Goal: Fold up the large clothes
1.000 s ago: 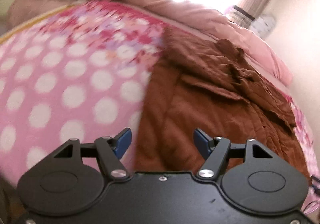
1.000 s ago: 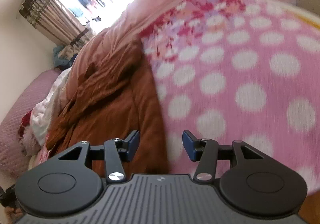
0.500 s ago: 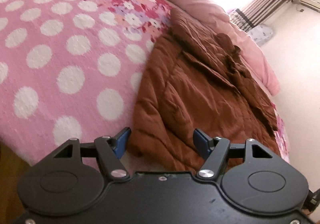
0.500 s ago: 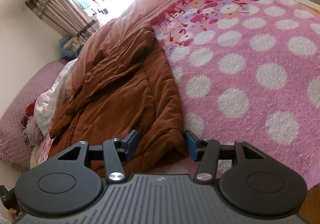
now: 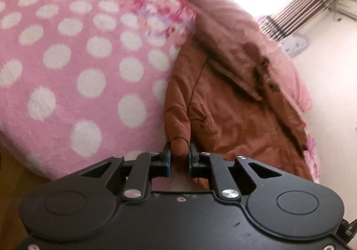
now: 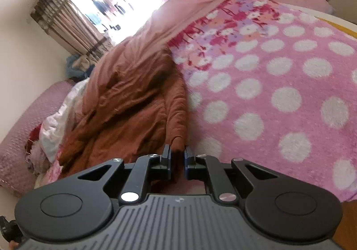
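Sunlight pours through a bright window (image 6: 116, 2) flanked by striped curtains (image 6: 64, 25) at the far end of the room; below it a bed is covered by a pink blanket (image 5: 73, 76) with white dots and a floral band toward the far side. Along the blanket's edge lies a brown padded coat (image 5: 225, 105), rumpled and stretched lengthwise away from the cameras, its far end reaching a plain pink quilt (image 6: 189, 5) heaped near the window; in the right wrist view the coat (image 6: 133, 105) sits left of the dotted blanket (image 6: 279, 85), with white and mixed clothing (image 6: 55, 125) piled beside it and a mauve textured cushion (image 6: 20, 129) further left.

The left hand-held gripper (image 5: 179, 156) is closed on a bunched fold at the coat's near hem, brown fabric pinched between its blue-padded fingers; the right hand-held gripper (image 6: 177, 155) likewise clamps a narrow ridge of the coat's near edge, right where it meets the blanket. Wooden floor (image 5: 13, 183) shows below the bed's near corner; the left view is blurred.
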A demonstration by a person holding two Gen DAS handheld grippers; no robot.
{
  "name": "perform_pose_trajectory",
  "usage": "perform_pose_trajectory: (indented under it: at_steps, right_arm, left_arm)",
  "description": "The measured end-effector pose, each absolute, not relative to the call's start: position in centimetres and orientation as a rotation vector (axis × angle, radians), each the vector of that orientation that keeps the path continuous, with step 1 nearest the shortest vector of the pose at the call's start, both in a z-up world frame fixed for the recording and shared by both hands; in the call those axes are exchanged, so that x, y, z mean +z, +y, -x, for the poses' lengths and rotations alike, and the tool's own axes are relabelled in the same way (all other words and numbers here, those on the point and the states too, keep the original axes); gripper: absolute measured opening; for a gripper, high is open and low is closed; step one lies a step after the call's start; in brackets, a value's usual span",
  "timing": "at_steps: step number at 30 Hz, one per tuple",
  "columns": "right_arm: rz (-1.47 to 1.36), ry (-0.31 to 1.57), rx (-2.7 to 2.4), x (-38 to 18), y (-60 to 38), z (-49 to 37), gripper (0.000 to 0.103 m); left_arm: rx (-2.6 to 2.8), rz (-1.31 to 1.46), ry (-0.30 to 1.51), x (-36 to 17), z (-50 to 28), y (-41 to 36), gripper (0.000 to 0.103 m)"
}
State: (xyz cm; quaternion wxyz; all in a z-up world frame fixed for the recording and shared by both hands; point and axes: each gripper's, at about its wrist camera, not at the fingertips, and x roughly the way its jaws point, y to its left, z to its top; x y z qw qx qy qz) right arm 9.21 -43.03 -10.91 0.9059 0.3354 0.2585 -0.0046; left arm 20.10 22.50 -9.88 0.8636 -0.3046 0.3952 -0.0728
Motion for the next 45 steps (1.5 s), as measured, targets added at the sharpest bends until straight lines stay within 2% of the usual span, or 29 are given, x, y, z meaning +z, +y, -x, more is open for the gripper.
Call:
perform_pose_trajectory:
  at_steps: [2,4,5,10,19,22,23,24,25,28,37,45]
  right_arm:
    - [-0.703,0.561,-0.023,-11.8,-43.2,-9.5,0.015]
    - [-0.71,0.576,-0.027,-12.3,-43.3,-9.6,0.031]
    - [-0.715,0.572,-0.031,-12.3,-43.4,-9.5,0.033]
    - [-0.761,0.525,0.008,-11.6,-45.1,-9.2,0.052]
    - [-0.762,0.619,0.098,-12.8,-44.0,-11.3,0.052]
    - [-0.759,0.617,0.1,-12.6,-43.8,-11.5,0.052]
    - [-0.763,0.618,0.103,-12.7,-43.8,-11.5,0.052]
    - [-0.764,0.619,0.102,-12.7,-43.8,-11.6,0.05]
    - [-0.762,0.62,0.099,-12.7,-43.8,-11.6,0.036]
    - [-0.746,0.616,0.101,-12.4,-43.6,-11.3,0.016]
    - [-0.886,0.487,0.214,-10.4,-44.4,-10.8,0.013]
    - [-0.924,0.38,0.23,-6.5,-45.1,-15.0,0.012]
  left_arm:
    - [-0.166,0.671,0.818,-10.5,-20.1,22.9,0.018]
    - [-0.176,0.715,0.809,-10.4,-20.0,23.7,0.035]
    - [-0.183,0.73,0.796,-10.3,-19.9,24.1,0.049]
    - [-0.194,0.689,0.805,-10.0,-20.4,23.9,0.05]
    - [-0.27,0.699,0.83,-10.4,-21.1,22.7,0.052]
    - [-0.268,0.69,0.83,-10.3,-21.3,22.6,0.048]
    - [-0.266,0.69,0.83,-10.4,-21.4,22.5,0.046]
    - [-0.256,0.687,0.829,-10.3,-21.4,22.5,0.033]
    - [-0.245,0.673,0.836,-10.3,-21.5,22.3,0.021]
    - [-0.248,0.664,0.834,-10.1,-21.4,22.2,0.014]
    - [-0.321,0.685,0.732,-6.4,-22.2,21.9,0.013]
    - [-0.364,0.631,0.658,-1.1,-29.5,20.9,0.012]
